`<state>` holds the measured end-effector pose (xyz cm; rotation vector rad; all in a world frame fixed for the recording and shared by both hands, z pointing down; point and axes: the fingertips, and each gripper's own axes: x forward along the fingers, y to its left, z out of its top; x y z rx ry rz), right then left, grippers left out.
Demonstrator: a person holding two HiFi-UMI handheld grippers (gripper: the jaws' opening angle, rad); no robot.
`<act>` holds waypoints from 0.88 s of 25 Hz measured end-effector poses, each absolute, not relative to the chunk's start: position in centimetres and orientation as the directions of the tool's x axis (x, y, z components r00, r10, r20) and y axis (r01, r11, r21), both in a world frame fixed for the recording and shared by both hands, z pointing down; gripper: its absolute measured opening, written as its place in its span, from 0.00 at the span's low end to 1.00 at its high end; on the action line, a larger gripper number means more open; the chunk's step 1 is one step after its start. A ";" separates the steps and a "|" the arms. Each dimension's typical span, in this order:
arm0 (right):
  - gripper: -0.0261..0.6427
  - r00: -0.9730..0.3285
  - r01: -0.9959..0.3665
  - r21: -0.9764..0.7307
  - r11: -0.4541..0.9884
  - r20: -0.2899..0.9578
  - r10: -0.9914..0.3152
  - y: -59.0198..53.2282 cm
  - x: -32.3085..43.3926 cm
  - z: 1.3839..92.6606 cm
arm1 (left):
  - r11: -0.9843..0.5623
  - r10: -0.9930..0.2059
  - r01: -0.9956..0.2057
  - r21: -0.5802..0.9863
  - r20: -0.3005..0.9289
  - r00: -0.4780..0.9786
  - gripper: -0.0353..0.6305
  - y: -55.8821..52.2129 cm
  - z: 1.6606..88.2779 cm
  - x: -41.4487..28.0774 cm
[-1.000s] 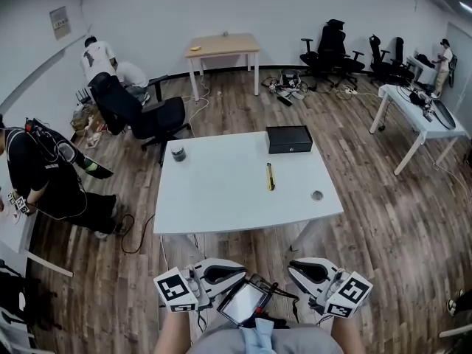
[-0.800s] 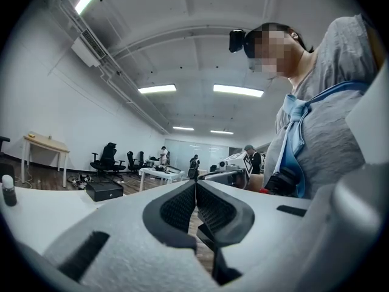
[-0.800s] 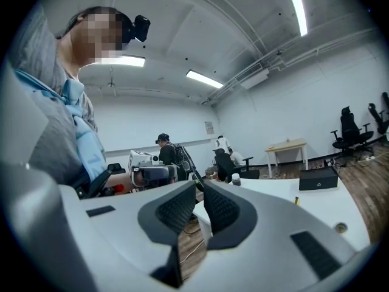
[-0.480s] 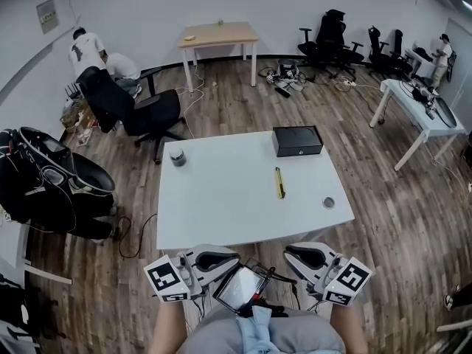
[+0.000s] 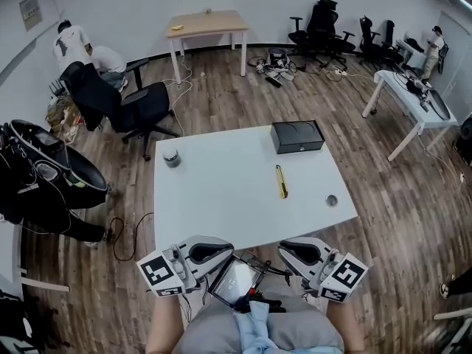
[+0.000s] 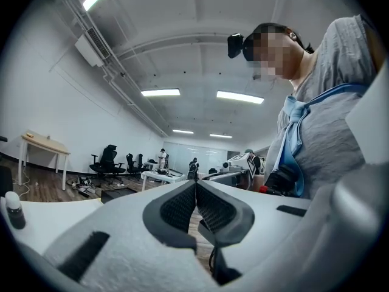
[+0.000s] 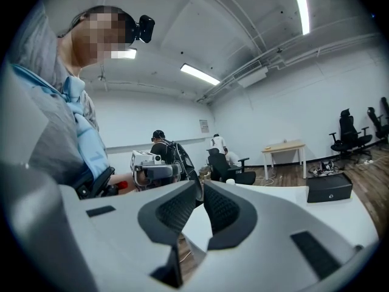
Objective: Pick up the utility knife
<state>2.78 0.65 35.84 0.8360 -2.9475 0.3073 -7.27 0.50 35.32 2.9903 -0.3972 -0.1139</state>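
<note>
The yellow utility knife [image 5: 281,181] lies lengthwise on the white table [image 5: 221,205], right of its middle. Both grippers are held low in front of my body, just short of the table's near edge, and point inward at each other. My left gripper [image 5: 230,248] [image 6: 196,184] is shut, its dark pads meeting with nothing between them. My right gripper [image 5: 282,250] [image 7: 202,186] is shut and empty too. The knife is well ahead of both and does not show in either gripper view.
A black box [image 5: 296,136] [image 7: 329,187] sits at the table's far right. A small dark jar [image 5: 172,158] [image 6: 13,208] stands at the far left, a small round thing [image 5: 331,200] near the right edge. Office chairs, other tables and people stand around.
The table and knife have drawn nearer and lower in the head view. Both grippers have come up to the table's near edge and stayed shut.
</note>
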 end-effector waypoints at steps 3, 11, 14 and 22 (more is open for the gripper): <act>0.08 -0.843 -0.537 -0.184 0.823 0.139 -0.519 0.5 3.0 36.7 | -0.957 -0.260 -0.250 0.145 -0.061 0.964 0.08 0.2 36.0 -7.2; 0.08 -0.840 -0.541 -0.193 0.819 0.168 -0.516 -2.3 2.7 37.3 | -0.947 -0.281 -0.265 0.182 -0.067 0.957 0.08 -1.8 36.7 -7.6; 0.08 -0.845 -0.534 -0.192 0.823 0.164 -0.510 -3.6 2.6 37.1 | -0.946 -0.284 -0.268 0.182 -0.064 0.957 0.08 -3.0 36.7 -7.3; 0.08 -0.839 -0.543 -0.213 0.812 0.163 -0.519 -7.3 4.1 37.5 | -0.942 -0.283 -0.268 0.200 -0.050 0.958 0.08 -6.6 37.2 -5.9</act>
